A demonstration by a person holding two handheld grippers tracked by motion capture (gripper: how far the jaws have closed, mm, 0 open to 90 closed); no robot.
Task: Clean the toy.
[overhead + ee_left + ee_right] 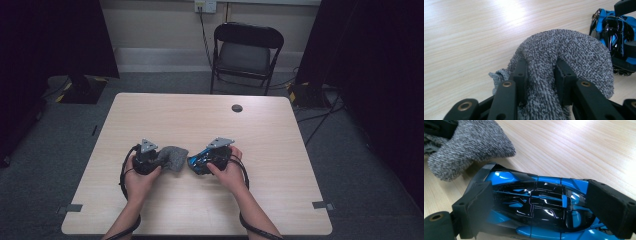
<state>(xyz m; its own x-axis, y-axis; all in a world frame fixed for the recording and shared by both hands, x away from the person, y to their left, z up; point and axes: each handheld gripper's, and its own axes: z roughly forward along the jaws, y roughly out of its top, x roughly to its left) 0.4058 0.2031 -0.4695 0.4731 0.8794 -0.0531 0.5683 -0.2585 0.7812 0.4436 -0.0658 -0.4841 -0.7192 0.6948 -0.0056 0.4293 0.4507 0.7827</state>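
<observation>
A grey terry cloth (564,50) is bunched between the jaws of my left gripper (540,75), which is shut on it; the cloth bulges out past the fingertips. In the high view this cloth (172,157) sticks out to the right of the left gripper (156,159). A blue and black toy car (536,205) is clamped across its body by my right gripper (539,207), whose pads press on both sides. From above, the car (200,161) lies low over the table at the right gripper (202,162), a short gap from the cloth. The car (616,37) also appears at the right edge of the left gripper view.
The light wooden table (200,125) has a round cable hole (237,108) near its far edge. A black folding chair (246,52) stands behind it. Cables (320,120) run over the carpet at the right, and tape marks (322,205) sit at the front corners.
</observation>
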